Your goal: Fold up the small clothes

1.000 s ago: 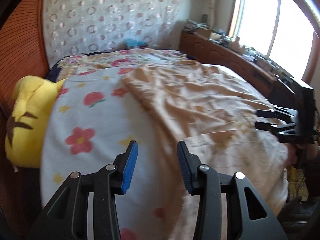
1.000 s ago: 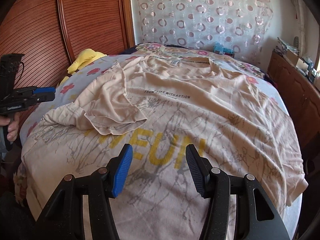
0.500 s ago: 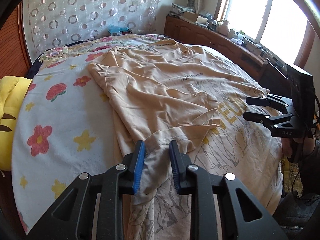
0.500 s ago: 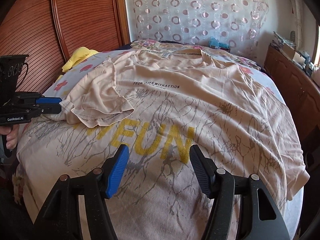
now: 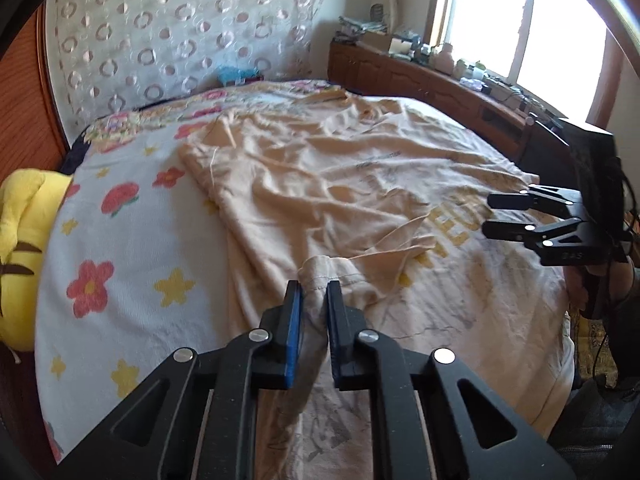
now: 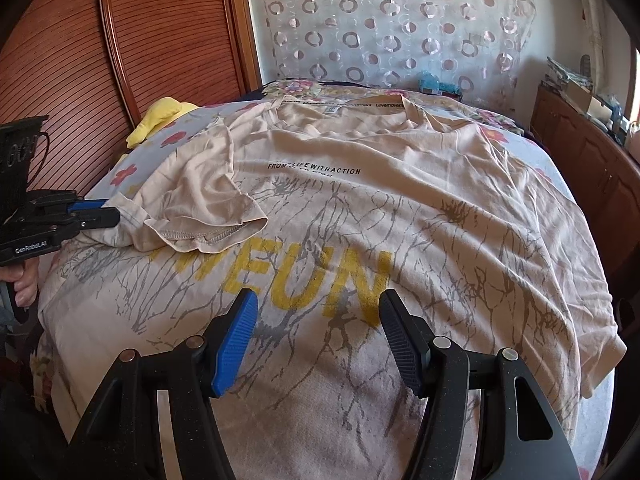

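- Right now the left gripper (image 5: 314, 294) has just been closing, and a bunched fold of the T-shirt (image 6: 400, 216) along its side edge stands pinched between the nearly shut jaws.
- From that claw, the shirt stretches forward and to its right, collar at the far end, so its long axis runs away from the claw.
- Just ahead of the tips lies the sleeve (image 5: 376, 276), folded inward over the chest.
- Opposite, the right gripper (image 6: 318, 338) hovers wide open and empty over the hem, lettering just ahead.
- My guess: the left, being nearer, carries this edge rightward across the shirt.
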A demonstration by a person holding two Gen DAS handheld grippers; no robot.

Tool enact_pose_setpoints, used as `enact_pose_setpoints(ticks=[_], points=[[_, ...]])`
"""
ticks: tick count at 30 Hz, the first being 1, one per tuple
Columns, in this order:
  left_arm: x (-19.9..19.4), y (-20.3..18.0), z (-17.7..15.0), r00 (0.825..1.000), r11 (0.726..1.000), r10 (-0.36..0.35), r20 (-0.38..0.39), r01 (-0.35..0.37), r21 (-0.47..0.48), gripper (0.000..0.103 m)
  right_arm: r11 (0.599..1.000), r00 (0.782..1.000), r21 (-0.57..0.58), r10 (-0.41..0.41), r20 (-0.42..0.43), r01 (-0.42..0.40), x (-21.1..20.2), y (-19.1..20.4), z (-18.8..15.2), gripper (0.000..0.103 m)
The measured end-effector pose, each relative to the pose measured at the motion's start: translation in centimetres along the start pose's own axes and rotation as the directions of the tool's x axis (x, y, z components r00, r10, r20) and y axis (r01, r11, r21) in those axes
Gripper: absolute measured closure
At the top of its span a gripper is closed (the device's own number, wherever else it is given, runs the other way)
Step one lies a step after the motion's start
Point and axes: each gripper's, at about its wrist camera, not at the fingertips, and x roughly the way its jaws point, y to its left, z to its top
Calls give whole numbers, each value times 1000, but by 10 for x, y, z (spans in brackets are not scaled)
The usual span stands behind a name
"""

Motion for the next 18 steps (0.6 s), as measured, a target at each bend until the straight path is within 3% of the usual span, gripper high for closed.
enact_pose_setpoints(ticks=[7, 15, 18], points=[[-14, -28, -10, 999, 997, -46, -25, 48, 65, 90, 1000, 1000, 7, 1, -2, -1, 1, -1, 0, 38], [-33, -53, -25, 992, 988, -125, -28, 127, 87, 90, 1000, 1000, 7, 5, -7, -5, 2, 0, 0, 38], [-40, -56, -26, 992, 988, -125, -18, 126, 90, 89, 1000, 1000, 7, 3, -7, -3, 3, 0, 0, 38]])
